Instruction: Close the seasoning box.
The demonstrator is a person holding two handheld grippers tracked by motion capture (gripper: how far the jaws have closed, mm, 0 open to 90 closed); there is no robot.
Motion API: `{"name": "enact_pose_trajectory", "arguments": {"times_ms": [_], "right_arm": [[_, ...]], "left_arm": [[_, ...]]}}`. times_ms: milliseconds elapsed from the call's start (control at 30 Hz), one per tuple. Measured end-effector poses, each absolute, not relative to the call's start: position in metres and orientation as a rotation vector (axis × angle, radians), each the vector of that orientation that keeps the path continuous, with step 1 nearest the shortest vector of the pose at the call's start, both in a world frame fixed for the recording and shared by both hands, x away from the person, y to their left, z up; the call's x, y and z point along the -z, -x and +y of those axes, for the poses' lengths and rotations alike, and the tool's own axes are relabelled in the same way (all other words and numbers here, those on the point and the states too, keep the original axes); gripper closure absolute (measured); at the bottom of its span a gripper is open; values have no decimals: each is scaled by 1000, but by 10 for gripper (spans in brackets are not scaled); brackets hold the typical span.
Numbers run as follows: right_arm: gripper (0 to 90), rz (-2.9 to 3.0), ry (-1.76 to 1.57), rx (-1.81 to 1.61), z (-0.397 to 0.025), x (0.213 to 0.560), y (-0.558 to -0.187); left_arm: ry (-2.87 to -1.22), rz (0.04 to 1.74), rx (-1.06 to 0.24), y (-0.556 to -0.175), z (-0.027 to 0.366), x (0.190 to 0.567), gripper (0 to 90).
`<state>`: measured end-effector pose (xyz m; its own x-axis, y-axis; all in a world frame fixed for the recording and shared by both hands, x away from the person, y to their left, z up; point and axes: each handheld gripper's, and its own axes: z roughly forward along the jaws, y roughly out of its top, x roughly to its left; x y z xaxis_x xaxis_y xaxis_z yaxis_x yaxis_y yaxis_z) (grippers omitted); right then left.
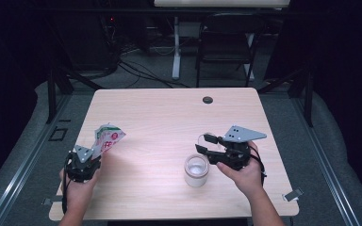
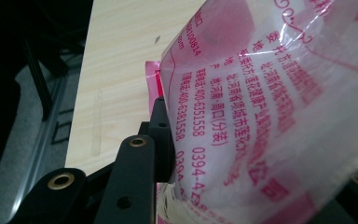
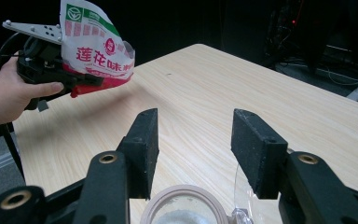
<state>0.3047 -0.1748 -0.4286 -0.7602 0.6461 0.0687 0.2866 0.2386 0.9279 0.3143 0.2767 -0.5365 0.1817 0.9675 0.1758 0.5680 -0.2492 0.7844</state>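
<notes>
A red-and-white printed packet (image 1: 107,138) is held up over the table's left front, and my left gripper (image 1: 95,153) is shut on its lower edge. In the left gripper view the packet (image 2: 270,102) covers the right side, with one black fingertip (image 2: 161,126) pressed against it and the other jaw hidden behind it. A clear glass jar (image 1: 196,170) with an open mouth stands at the front right. My right gripper (image 1: 206,143) hovers open just behind and above the jar, nothing between its fingers. From the right gripper (image 3: 198,135) view, the jar's rim (image 3: 184,207) sits below the jaws, and the packet (image 3: 95,51) is far left.
The light wooden table (image 1: 169,117) has a round black grommet (image 1: 208,100) near its far edge. Behind the table, a folding chair (image 1: 226,42) and a white desk leg (image 1: 176,47) stand on the dark floor among cables.
</notes>
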Motion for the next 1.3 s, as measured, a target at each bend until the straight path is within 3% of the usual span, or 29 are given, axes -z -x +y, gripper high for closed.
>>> {"name": "enact_pose_trajectory", "arguments": {"times_ms": [400, 933, 1300], "right_arm": [[512, 2195, -868, -1508, -175, 431, -307], [525, 2212, -859, -1485, -173, 433, -308], [522, 2212, -859, -1476, -172, 435, -308]], "left_arm": [[-1960, 1496, -962, -319, 283, 551, 706], [-1947, 1560, -854, -322, 288, 559, 687], [-1917, 1589, -836, -322, 290, 559, 586]]}}
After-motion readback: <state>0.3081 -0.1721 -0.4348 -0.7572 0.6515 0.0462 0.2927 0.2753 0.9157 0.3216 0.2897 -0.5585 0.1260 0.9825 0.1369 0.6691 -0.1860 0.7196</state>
